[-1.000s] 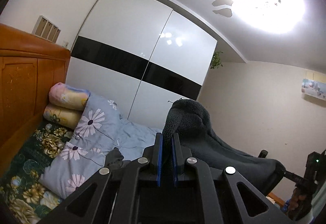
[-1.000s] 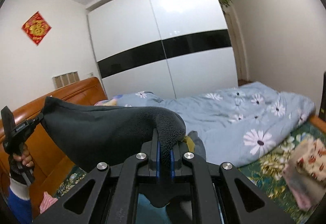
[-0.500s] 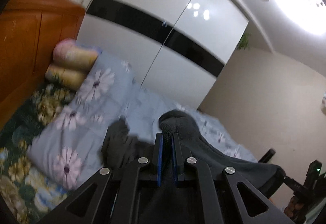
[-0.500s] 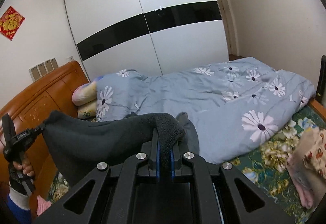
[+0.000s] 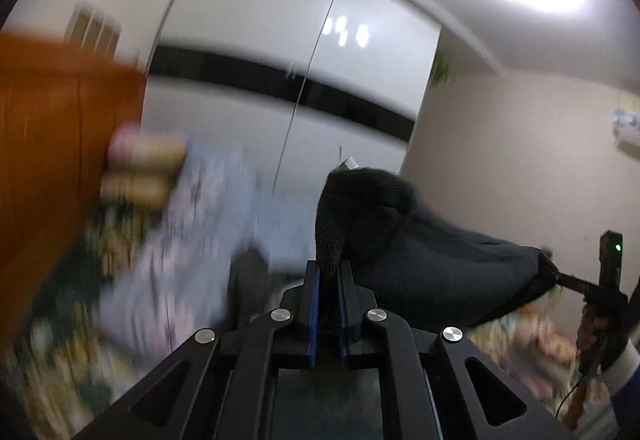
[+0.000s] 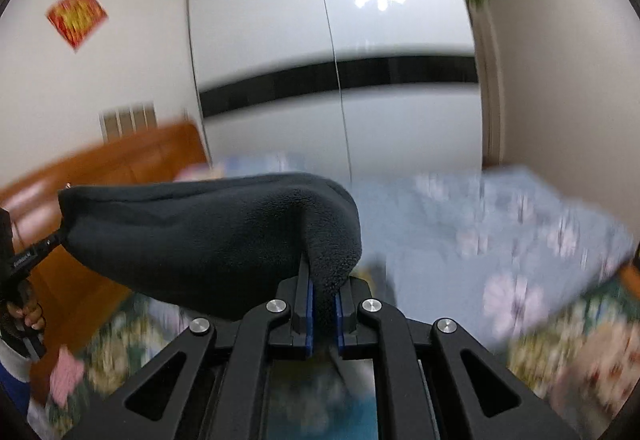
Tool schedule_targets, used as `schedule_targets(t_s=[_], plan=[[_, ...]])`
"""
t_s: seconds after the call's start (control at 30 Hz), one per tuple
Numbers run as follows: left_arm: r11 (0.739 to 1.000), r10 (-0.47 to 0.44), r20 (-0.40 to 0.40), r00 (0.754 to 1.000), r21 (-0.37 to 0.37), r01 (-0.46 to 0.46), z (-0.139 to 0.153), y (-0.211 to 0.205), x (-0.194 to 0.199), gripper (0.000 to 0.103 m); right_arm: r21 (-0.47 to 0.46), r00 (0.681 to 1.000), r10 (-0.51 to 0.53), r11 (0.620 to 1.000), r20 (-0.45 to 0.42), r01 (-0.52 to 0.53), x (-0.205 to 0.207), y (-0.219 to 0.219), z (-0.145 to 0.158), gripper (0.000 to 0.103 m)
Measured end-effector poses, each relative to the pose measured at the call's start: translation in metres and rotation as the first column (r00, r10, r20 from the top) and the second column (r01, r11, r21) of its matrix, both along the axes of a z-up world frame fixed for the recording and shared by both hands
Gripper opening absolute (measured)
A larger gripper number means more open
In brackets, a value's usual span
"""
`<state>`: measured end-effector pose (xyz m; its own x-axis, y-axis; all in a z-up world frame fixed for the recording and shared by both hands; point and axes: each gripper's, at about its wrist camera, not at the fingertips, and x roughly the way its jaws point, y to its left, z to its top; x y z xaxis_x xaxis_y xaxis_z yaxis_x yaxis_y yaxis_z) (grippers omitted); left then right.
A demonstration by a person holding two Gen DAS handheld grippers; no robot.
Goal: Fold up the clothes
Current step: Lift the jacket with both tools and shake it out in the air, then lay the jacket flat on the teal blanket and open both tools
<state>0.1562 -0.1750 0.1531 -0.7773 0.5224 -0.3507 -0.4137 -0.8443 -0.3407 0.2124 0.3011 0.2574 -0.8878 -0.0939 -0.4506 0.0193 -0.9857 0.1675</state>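
Both grippers clamped tight on one dark grey fleece garment (image 6: 208, 236), held stretched in the air above the bed. Left gripper (image 5: 329, 276) pinching a bunched corner that rises straight out from between its blue pads (image 5: 314, 304); right gripper (image 6: 323, 288) pinching the opposite corner the same way, the pile curling over its tips. From the left wrist view, fleece running rightward as a sagging span to the right gripper, seen near the right edge in a hand (image 5: 600, 324). From the right wrist view, the same span running leftward to the other gripper at the left edge. Below and beyond, well apart from the cloth: a blue floral duvet (image 6: 500, 232), a dark flowered sheet (image 6: 132, 336), a wooden headboard (image 5: 60, 160), stacked pillows (image 5: 144, 172), a white wardrobe with a black band (image 6: 340, 80). Heavy blur over the bedding, sharp on the cloth. Probably the laying-out stage, with no fold yet made. Best done by keeping both corners level and the top edge taut, lowering evenly so the hanging body lands flat on a bare stretch of bed, not on the rumpled duvet. No slackening of either clamp until the fabric rests. Thick pile likely to slip if tugged sideways, so a steady pull apart, not a jerk.
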Motion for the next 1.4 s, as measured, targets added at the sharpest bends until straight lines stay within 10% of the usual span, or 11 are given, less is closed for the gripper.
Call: schedule_targets(t_s=[0.23,0.53,0.73,0.97,1.23,1.4], plan=[[0.999,0.002,0.418,0.908,-0.031,0.012,-0.19,0.03,0.043,0.008,-0.126,0.909,-0.072,0.983,0.411,0.135,0.041,0.018,-0.217,0.008],[0.989,-0.037,0.536,0.843,-0.1,0.106,-0.237,0.016,0.124,0.008,-0.276,0.88,-0.108,0.926,0.463,0.259,0.142,0.023,-0.29,0.008],[0.985,-0.008,0.664,0.748,-0.124,0.12,-0.29,0.005,0.146,0.006,-0.335,0.803,-0.13,0.861,0.581,0.382,0.189,0.023,-0.348,0.008],[0.992,-0.094,0.752,0.653,0.016,0.125,-0.295,-0.008,0.133,0.006,-0.394,0.801,-0.102,0.83,0.59,0.395,0.194,0.031,-0.348,0.013],[0.999,0.001,0.684,0.729,0.025,-0.025,-0.234,-0.021,0.058,0.012,-0.237,0.751,-0.232,0.856,0.618,0.459,0.193,0.076,-0.322,0.04],[0.964,0.11,0.742,0.662,0.083,-0.253,-0.247,-0.028,0.005,0.013,-0.134,0.768,-0.287,0.892,0.573,0.433,0.105,0.117,-0.306,0.048]])
